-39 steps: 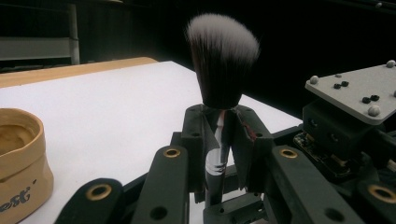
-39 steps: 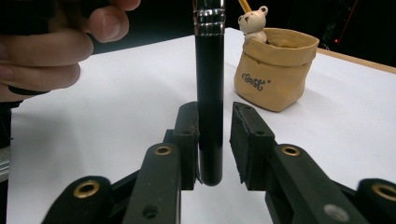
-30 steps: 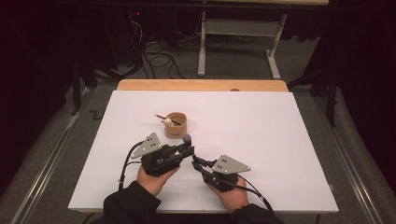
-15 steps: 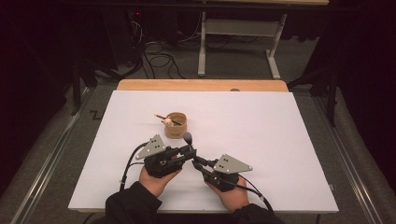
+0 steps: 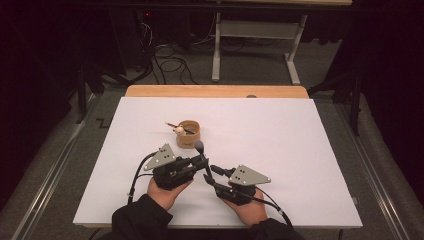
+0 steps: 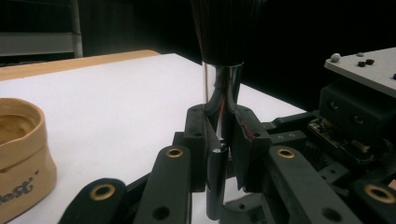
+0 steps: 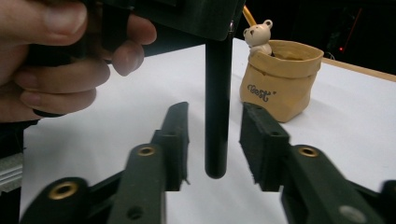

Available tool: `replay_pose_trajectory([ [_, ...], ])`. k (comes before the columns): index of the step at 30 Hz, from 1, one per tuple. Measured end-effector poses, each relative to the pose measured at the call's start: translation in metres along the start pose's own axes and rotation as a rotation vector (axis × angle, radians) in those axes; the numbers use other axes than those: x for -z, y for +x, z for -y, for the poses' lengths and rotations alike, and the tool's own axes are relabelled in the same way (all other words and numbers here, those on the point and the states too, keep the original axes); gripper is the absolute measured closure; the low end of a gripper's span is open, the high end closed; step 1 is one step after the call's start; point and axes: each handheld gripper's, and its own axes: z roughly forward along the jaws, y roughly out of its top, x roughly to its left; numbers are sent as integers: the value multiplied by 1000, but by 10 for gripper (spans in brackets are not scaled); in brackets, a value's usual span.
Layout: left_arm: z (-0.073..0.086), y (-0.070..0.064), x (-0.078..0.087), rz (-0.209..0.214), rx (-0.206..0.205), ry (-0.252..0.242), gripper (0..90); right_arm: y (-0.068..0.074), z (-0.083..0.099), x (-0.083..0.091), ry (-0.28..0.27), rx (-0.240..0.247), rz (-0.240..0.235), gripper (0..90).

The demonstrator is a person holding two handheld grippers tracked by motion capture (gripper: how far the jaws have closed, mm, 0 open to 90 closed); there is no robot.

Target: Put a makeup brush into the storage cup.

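Note:
A makeup brush (image 5: 199,146) stands upright with its dark bristles up, a silver ferrule (image 6: 222,88) and a black handle (image 7: 218,107). My left gripper (image 5: 202,162) (image 6: 222,126) is shut on it just below the ferrule. My right gripper (image 5: 212,175) (image 7: 215,123) is open, one jaw on either side of the handle's lower end, neither touching it. A tan pouch-shaped cup (image 5: 188,133) (image 7: 280,79) (image 6: 18,154) sits just beyond both grippers and holds a pencil topped with a small bear (image 7: 259,32).
The white tabletop (image 5: 280,135) stretches wide to the right and left of the grippers, with a wooden strip (image 5: 215,91) along its far edge. A hand (image 7: 60,56) holding the left gripper sits close to the right gripper's jaws.
Both hands have shifted only slightly. The brush stays upright in the left gripper, with the right gripper's jaws still apart beside its handle.

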Motion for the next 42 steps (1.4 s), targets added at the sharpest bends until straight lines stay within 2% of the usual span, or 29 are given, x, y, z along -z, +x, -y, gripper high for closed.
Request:
replay_pose_trajectory([
  [3,0,2,2,-9,1,-3,774,-1,0,1,0,-6,1,522],
  [12,1,8,8,-34,-7,6,774,-6,-2,5,9,-18,10,403],
  [18,1,14,13,-57,-10,13,774,-12,-2,10,14,-33,34,266],
  [24,1,21,19,-84,-4,10,774,-18,-4,14,20,-44,31,183],
  [31,2,25,24,-113,-21,22,774,-23,-4,18,22,-36,59,111],
  [36,2,27,25,-120,-22,24,774,-29,-4,23,31,-46,99,39],
  [42,2,29,27,-131,-22,23,773,-38,-3,32,24,-39,138,5],
])
